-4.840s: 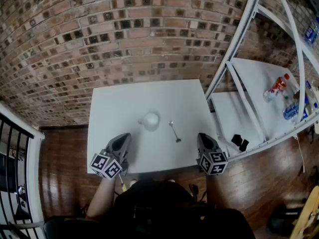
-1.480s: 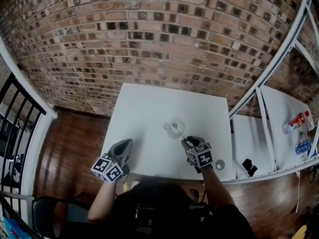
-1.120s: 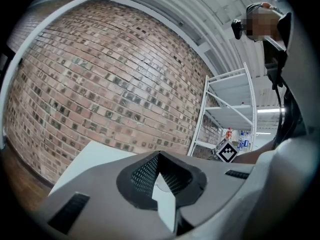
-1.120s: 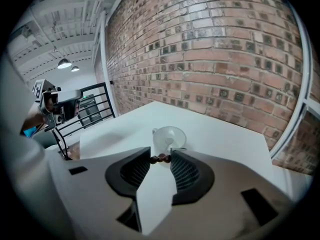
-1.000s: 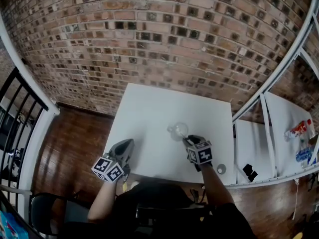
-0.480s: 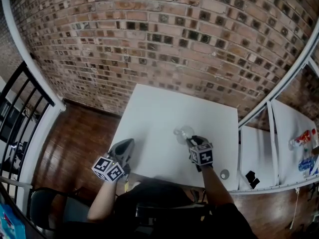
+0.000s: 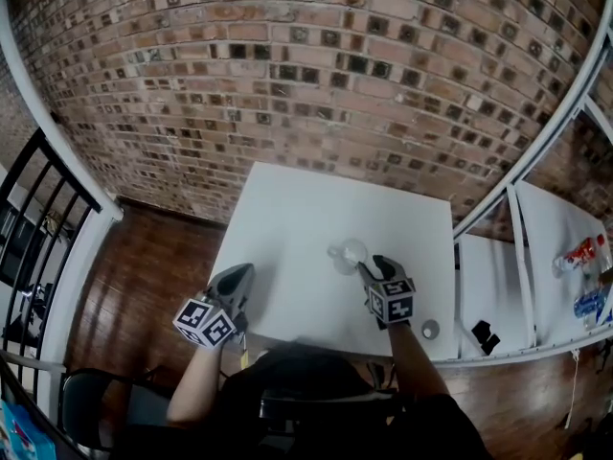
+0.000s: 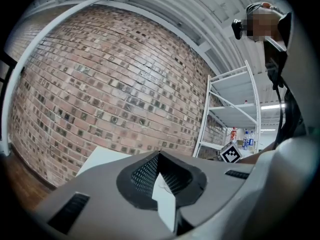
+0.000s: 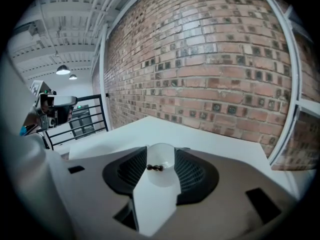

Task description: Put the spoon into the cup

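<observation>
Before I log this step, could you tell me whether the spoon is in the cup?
In, it seems: the spoon pokes its beaded end out of the cup.

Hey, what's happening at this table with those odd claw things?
A person is working two hand-held grippers over a white table. The right gripper sits just behind the cup, and its jaws have just been opening. The spoon rests in the cup, its beaded handle end between the jaws, which stand clear of it. The left gripper hangs shut and empty at the table's near edge.
</observation>
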Tool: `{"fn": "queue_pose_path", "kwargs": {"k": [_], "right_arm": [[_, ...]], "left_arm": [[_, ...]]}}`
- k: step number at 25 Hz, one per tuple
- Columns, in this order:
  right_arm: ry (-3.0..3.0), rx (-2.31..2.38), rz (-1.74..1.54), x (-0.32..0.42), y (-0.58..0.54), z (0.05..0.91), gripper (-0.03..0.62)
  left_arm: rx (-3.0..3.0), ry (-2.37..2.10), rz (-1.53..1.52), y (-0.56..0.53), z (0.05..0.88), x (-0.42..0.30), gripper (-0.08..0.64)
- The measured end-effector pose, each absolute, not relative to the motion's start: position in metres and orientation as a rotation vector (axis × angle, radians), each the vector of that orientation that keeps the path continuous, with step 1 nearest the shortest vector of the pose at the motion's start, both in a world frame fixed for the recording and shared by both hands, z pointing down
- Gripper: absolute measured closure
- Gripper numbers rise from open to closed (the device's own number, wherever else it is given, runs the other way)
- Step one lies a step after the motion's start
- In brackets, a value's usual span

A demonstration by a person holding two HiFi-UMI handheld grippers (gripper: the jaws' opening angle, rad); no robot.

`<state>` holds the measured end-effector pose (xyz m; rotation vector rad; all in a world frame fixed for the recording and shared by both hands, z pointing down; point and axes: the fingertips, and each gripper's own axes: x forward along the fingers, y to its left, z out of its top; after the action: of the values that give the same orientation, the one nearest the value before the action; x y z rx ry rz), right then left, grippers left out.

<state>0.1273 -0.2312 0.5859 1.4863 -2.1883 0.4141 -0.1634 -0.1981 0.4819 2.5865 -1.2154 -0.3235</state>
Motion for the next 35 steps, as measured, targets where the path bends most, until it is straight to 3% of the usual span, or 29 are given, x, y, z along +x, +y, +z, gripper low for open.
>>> {"fn": "queue_pose_path", "kwargs": {"k": [6,9,10,20,35], "right_arm": [[-2.200,1.772,0.350,0.174,-0.216,0.547,0.482],[-2.221,1.886,0.328,0.193,-0.204,0.528,0.541],[-2.232,1.917,0.316,0.198,-0.200,0.522,0.588],[-2.239,2.067,0.304,0.242,-0.162,0.493,0.591],[-2.197,2.021,0.408,0.236,-0.131,0.531,0.591]], "left_arm": [[2.637,-1.144,-0.308,-0.201,0.474,-0.141,0.555],[2.663,-1.105,-0.304,-0.201,0.469,-0.127,0.556],[2.669,-1.095,-0.309,-0.201,0.466,-0.124,0.555],[2.700,-1.071,-0.367,-0.200,0.448,-0.110,0.557],[2.588,-1.170,-0.366,-0.191,0.472,-0.140,0.556]]}}
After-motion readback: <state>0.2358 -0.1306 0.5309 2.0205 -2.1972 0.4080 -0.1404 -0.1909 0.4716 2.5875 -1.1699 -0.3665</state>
